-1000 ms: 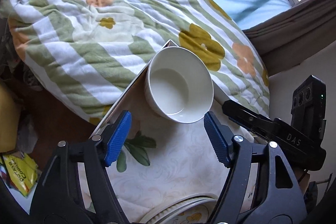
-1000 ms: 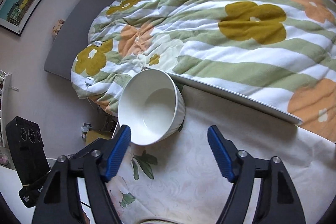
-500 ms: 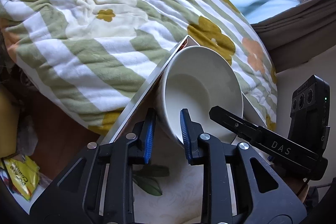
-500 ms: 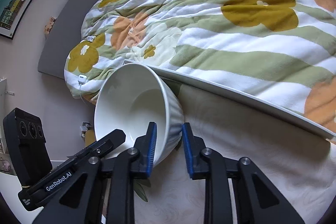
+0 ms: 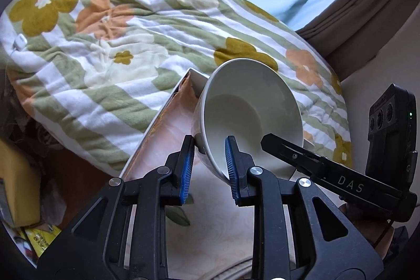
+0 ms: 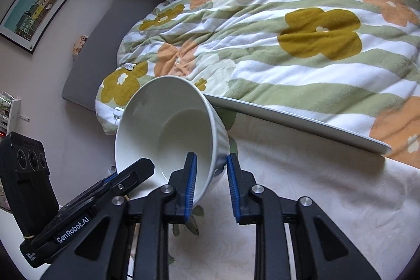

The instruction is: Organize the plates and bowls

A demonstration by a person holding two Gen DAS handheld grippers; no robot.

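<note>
Bowl: plain white ceramic bowl (image 5: pixel 246 112), ribbed outside, tilted, above the pale floral-print table top (image 6: pixel 302 201)
Left gripper (image 5: pixel 209 167): my blue pads pinched the near rim, one inside, one outside
Right gripper (image 6: pixel 211 182): mine too, clamped on the opposite rim the same way
Behind: green-striped flowered quilt (image 5: pixel 110 43) just past the table edge
</note>
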